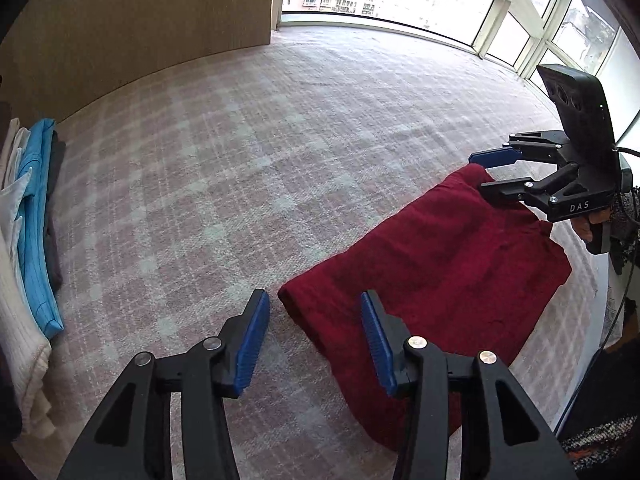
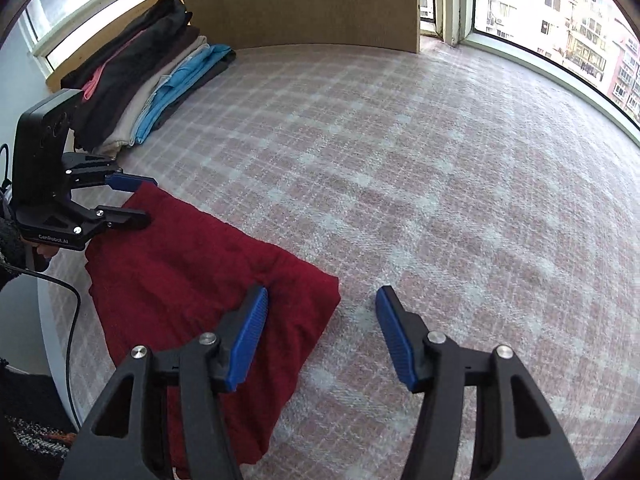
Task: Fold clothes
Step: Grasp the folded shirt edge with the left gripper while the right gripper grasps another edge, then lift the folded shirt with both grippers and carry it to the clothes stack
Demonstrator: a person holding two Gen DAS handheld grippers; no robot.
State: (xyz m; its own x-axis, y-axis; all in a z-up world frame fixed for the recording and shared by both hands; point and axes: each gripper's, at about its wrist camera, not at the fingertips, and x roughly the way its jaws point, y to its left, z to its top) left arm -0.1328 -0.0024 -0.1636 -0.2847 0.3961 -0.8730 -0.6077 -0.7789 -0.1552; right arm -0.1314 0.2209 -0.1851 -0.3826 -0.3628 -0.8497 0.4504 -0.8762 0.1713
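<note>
The left tongs (image 1: 316,336) gape wide over one corner of the folded red garment (image 1: 432,264), gripping nothing. The right tongs (image 2: 322,332) spread equally wide above its opposite corner, also empty.

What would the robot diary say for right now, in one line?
left claw: open, empty | right claw: open, empty | red garment: folded, flat on plaid cloth | folded pile: beside

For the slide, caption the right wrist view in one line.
Open right gripper hovers at the corner of a folded dark red knit garment on a pink plaid cloth surface.
</note>
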